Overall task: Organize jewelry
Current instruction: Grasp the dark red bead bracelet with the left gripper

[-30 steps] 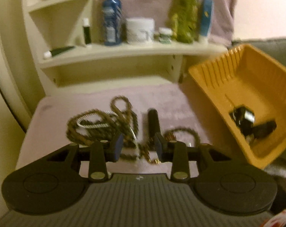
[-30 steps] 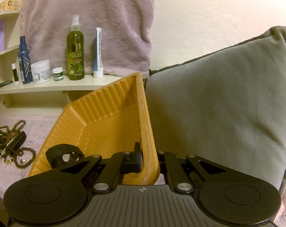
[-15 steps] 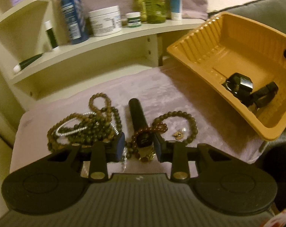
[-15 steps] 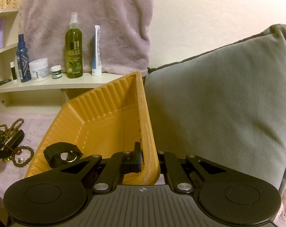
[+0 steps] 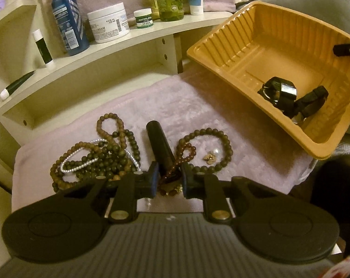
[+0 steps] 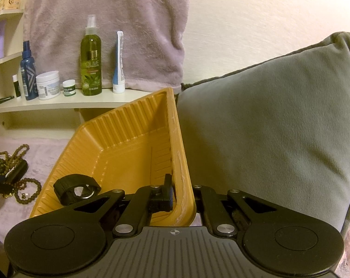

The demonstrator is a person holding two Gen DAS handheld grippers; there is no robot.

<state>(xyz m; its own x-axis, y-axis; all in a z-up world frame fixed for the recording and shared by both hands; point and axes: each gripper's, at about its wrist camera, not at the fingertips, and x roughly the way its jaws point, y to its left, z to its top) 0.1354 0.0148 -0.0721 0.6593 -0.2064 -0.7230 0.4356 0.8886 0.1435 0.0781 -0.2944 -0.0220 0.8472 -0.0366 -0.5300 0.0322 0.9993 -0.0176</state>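
A pile of brown and green bead necklaces [image 5: 101, 159] with a thin pearl strand lies on a pale pink towel [image 5: 198, 106], beside a black cylinder [image 5: 158, 148], a reddish bead bracelet [image 5: 186, 150], a dark bead bracelet [image 5: 219, 148] and a small gold piece [image 5: 209, 157]. My left gripper [image 5: 168, 180] is open, its fingers on either side of the cylinder's near end and the reddish beads. My right gripper [image 6: 183, 197] is shut on the rim of the tilted orange tray [image 6: 119, 143], which holds a black watch [image 5: 281, 92].
A cream shelf [image 5: 119, 44] behind the towel carries a blue bottle [image 5: 67, 20], a white cream jar [image 5: 109, 23], a small green jar, a green spray bottle [image 6: 91, 60] and a tube. A grey cushion [image 6: 267, 127] stands right of the tray.
My left gripper has come down and closer over the jewelry, so the cylinder and reddish beads now sit between its fingers. The right gripper and tray have stayed put.
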